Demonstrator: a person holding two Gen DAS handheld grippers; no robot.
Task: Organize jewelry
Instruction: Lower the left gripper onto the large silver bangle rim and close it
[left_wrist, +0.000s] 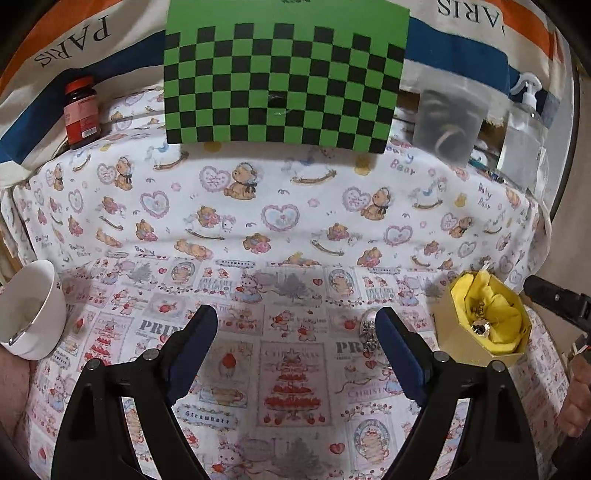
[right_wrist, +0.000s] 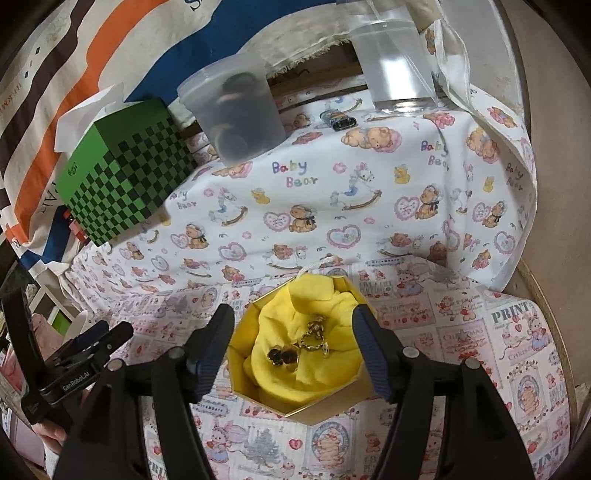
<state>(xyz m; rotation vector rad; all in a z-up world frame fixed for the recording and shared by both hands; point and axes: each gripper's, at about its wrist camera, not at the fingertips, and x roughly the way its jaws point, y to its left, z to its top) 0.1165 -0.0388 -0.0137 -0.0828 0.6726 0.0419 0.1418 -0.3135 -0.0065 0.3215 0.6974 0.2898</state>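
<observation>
Beside left tool (left_wrist: 297, 328), parted, silver jewelry (left_wrist: 367, 334) lying lengthwise, right tool (right_wrist: 293, 334) released over gold box (right_wrist: 314, 410)

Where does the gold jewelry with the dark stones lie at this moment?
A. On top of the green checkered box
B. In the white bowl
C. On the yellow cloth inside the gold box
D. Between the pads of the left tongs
C: in the right wrist view the gold jewelry rests on the yellow cloth inside the gold box, with the right tongs open on either side of the box.
</observation>
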